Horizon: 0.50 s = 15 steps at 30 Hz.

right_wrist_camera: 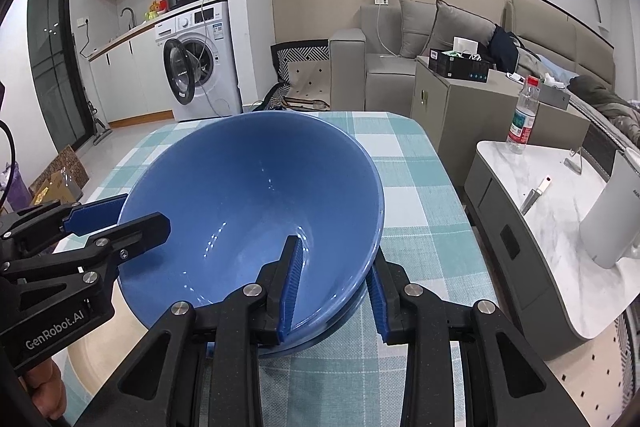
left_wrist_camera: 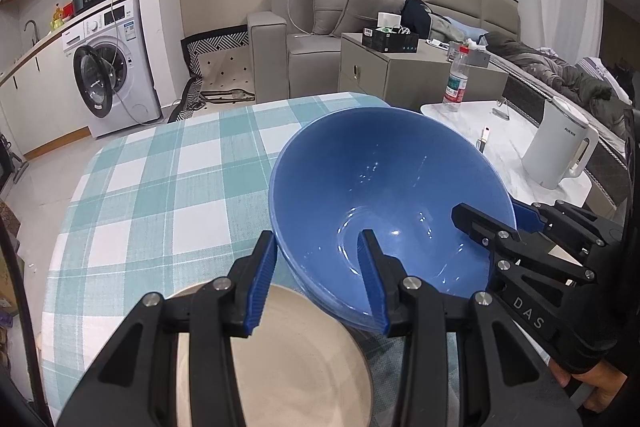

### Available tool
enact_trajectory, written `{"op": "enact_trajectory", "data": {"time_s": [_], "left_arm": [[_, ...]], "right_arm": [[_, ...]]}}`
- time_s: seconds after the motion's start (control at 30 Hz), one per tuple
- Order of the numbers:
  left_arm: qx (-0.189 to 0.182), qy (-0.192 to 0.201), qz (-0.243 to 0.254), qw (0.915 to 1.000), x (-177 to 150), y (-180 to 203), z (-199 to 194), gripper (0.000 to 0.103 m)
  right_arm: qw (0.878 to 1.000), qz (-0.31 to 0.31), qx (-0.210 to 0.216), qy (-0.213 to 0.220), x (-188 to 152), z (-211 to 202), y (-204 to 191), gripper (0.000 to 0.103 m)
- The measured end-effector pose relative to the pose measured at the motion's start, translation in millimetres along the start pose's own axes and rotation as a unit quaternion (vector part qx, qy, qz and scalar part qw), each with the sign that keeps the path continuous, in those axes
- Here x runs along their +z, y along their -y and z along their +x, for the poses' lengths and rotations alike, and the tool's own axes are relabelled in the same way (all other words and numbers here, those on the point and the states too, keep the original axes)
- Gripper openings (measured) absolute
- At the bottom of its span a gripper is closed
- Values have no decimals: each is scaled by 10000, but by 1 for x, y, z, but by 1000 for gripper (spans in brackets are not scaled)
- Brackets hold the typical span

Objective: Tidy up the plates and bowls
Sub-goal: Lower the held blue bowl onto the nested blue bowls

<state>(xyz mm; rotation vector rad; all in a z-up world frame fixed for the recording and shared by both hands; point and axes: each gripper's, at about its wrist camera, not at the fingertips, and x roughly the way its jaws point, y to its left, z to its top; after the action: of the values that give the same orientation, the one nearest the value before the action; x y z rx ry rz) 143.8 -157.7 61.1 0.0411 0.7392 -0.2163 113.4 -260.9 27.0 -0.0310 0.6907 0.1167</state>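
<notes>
While tilted above the table, blue bowl [left_wrist_camera: 384,187] in both clenched jaws.

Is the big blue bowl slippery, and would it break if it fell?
Probably slippery: the blue bowl looks glossy, with light glints inside. It seems stiff and likely breakable. It is tilted, gripped at its rim by the left gripper and right gripper.

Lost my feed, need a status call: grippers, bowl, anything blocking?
Left gripper and right gripper both clamped on blue bowl rim, opposite sides. Bowl tilted above beige plate. Nothing in the way.
</notes>
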Motion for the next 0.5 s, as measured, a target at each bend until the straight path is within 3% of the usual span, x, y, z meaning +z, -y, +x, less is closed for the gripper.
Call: {"op": "enact_trajectory", "data": {"time_s": [0.5], "left_arm": [[142, -92, 37, 9999, -4, -2, 10, 41]], "right_arm": [[9998, -170, -14, -57, -3, 5, -7, 37]]}}
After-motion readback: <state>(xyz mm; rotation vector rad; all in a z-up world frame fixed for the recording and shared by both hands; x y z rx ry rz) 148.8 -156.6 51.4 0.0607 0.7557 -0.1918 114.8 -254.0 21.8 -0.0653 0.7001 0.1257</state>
